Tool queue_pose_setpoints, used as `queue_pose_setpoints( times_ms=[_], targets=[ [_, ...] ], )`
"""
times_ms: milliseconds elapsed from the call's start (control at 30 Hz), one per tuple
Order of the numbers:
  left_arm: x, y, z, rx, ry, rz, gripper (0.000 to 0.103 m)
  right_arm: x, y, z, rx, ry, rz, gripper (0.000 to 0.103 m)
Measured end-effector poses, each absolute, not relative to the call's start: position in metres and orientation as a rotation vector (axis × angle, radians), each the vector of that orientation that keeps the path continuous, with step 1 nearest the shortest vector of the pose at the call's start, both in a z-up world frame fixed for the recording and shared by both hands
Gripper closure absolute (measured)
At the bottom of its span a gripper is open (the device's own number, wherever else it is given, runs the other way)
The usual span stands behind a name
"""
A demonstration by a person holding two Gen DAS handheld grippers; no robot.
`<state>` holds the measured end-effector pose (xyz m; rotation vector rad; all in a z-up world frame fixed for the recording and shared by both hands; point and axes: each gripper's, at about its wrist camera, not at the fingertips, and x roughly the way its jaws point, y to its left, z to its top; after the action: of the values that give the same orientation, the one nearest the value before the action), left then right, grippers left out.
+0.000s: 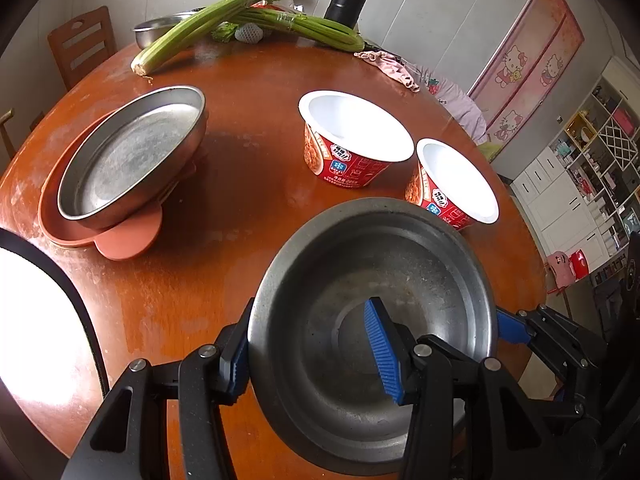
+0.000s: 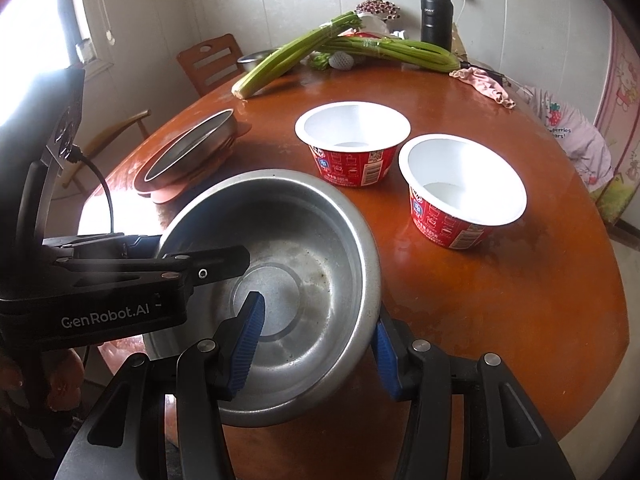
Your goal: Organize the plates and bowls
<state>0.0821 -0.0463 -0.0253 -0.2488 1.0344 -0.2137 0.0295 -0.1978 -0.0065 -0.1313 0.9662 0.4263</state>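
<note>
Steel bowl (image 1: 372, 344) at the surface's (image 1: 224, 264) near edge, left gripper (image 1: 308, 350) pinching its left rim, right gripper (image 2: 316, 346) pinching its right rim, only the left view shows a cabinet (image 1: 576, 192), paper bowls (image 2: 352, 144) mid-surface.

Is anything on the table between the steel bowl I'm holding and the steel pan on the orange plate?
Nothing visible: only bare table separates the steel bowl from the steel pan on the orange plate. Both paper bowls stand off right.
</note>
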Motion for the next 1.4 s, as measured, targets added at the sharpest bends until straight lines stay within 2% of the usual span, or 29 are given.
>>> queue_pose_setpoints(
  times_ms=[733,1400],
  targets=[
    [0.085,-0.058,-0.032,-0.189,1.038,-0.202,0.052,0.035,-0.204,-0.019,-0.138,0.990,0.409,0.049],
    [0.084,-0.057,-0.012,-0.177,0.994,-0.174,0.049,0.042,-0.223,-0.013,-0.088,0.982,0.401,0.049]
  ],
)
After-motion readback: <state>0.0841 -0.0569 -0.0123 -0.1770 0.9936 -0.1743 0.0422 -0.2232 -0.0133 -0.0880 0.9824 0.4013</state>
